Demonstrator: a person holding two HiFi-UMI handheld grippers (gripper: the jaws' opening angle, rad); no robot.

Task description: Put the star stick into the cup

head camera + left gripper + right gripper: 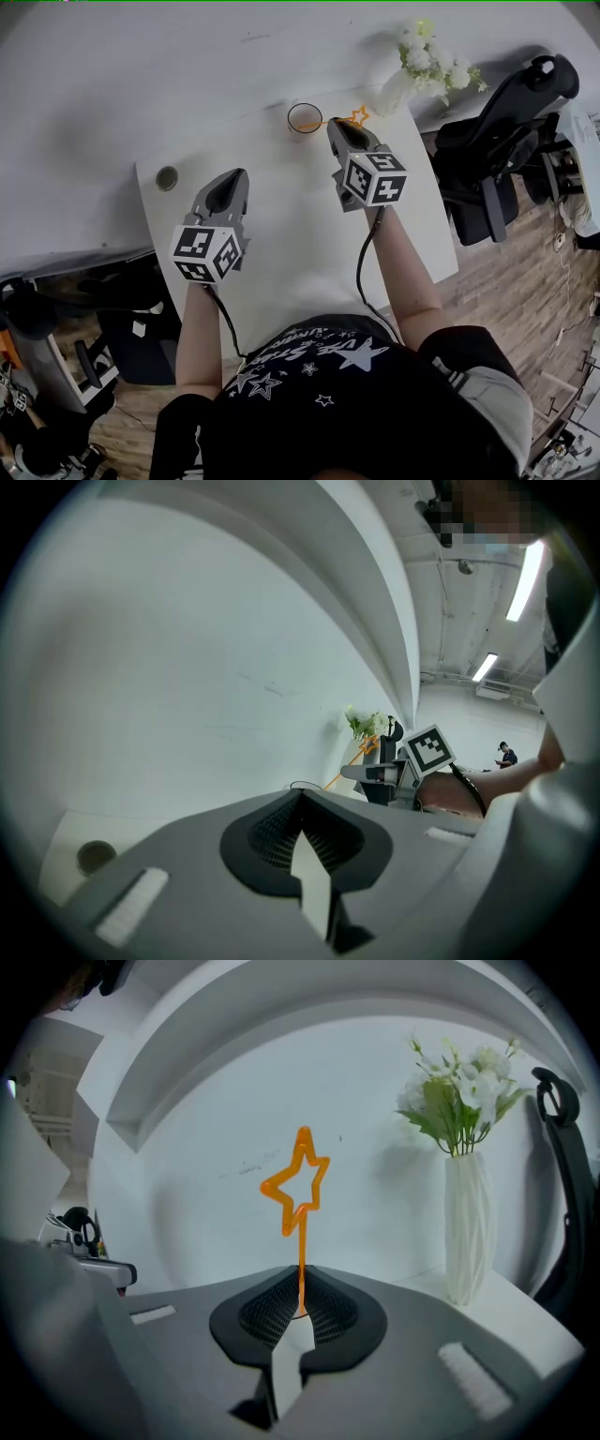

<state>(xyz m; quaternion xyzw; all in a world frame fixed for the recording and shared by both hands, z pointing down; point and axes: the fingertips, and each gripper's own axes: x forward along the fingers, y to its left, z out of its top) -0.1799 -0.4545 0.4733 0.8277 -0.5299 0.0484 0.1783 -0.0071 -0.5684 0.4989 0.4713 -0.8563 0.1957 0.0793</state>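
A white table stands against a white wall. At one o'clock on the tabletop, a white vase holds pale flowers. At two o'clock a black office chair sits on the wood-plank floor. In the left gripper view, ceiling strip lights glow at one o'clock.

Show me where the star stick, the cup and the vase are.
star stick [302,1258]: right gripper view, on the stem under the star.
cup [289,118]: head view, on its left rim.
vase [466,1232]: right gripper view, on its white body.
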